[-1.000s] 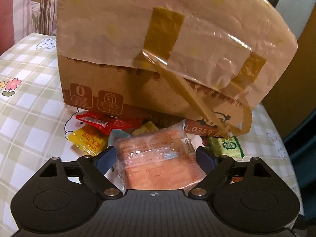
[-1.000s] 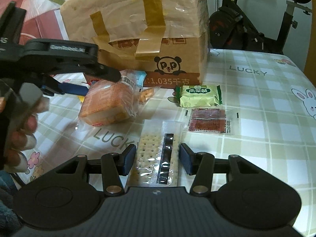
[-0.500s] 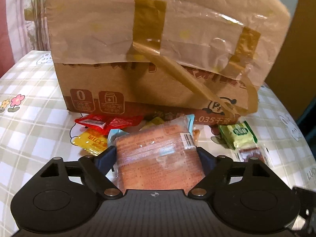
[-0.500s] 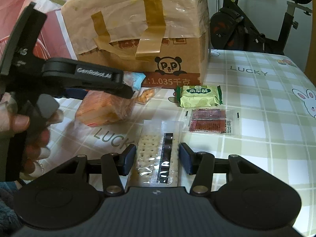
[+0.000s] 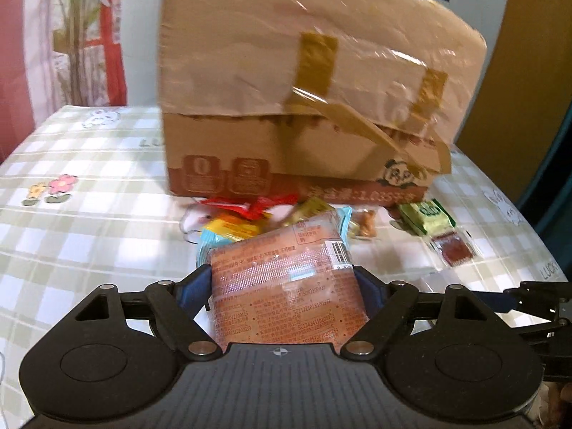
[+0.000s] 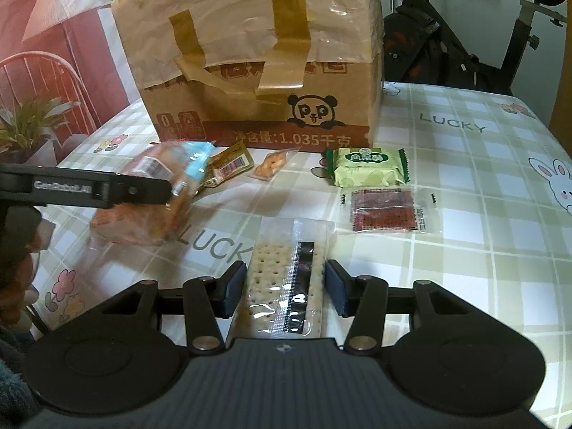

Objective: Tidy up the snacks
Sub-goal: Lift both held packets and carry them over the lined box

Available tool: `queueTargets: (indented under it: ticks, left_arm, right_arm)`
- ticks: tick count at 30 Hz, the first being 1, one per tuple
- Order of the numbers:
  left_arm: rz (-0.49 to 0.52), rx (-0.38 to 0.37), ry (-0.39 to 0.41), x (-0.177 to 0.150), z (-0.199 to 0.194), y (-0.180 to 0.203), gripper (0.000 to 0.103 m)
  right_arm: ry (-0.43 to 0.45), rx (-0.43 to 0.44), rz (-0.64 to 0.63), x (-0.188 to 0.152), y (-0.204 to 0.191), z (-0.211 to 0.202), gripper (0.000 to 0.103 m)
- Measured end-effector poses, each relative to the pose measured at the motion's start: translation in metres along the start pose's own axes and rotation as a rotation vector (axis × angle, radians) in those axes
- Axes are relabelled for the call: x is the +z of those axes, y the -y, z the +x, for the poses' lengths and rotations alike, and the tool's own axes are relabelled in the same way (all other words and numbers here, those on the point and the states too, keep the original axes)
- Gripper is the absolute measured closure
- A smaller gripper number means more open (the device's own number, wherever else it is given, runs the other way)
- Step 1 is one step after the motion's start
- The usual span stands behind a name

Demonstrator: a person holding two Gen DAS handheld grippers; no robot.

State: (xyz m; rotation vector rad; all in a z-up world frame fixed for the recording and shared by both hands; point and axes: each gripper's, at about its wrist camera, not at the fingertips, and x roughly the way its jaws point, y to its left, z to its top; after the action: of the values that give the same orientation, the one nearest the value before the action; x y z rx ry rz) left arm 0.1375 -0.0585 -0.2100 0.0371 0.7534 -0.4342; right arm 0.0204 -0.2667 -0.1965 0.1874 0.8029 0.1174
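Observation:
My left gripper (image 5: 282, 286) is shut on an orange-brown bread packet (image 5: 286, 286) and holds it low over the table. The same packet (image 6: 143, 214) shows in the right wrist view under the left gripper's finger (image 6: 118, 191). My right gripper (image 6: 286, 286) has its jaws on both sides of a clear cracker packet (image 6: 286, 279) that lies on the table. Whether the pads press it I cannot tell. A green snack pack (image 6: 368, 168) and a dark red snack sachet (image 6: 384, 211) lie ahead to the right.
A large taped cardboard box (image 6: 257, 68) stands at the back of the checked tablecloth (image 6: 482, 196). Small snacks (image 5: 250, 214) in red, yellow and gold lie at its foot. An exercise bike (image 6: 464, 46) stands behind the table on the right.
My left gripper has pulled back and down from the box with the bread packet, toward the table's left front. My right gripper and the cracker packet have not moved.

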Motion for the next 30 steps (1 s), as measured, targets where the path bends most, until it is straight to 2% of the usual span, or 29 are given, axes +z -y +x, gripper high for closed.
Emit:
queueTargets:
  ticks: [11,22,30]
  left_arm:
    - [0.000,-0.004,0.036,-0.003,-0.018,-0.008,0.019]
    - [0.001,-0.004,0.079,-0.004,-0.036,-0.018,0.019]
    - [0.004,-0.015,0.160,0.025,-0.064,-0.024,0.019]
  right_arm:
    - [0.029,-0.013,-0.042,0.004,-0.020,-0.007,0.052]
    - [0.086,0.017,-0.073,0.011,-0.034,-0.018,0.052]
    - [0.178,0.067,-0.074,0.028,-0.042,-0.046,0.052]
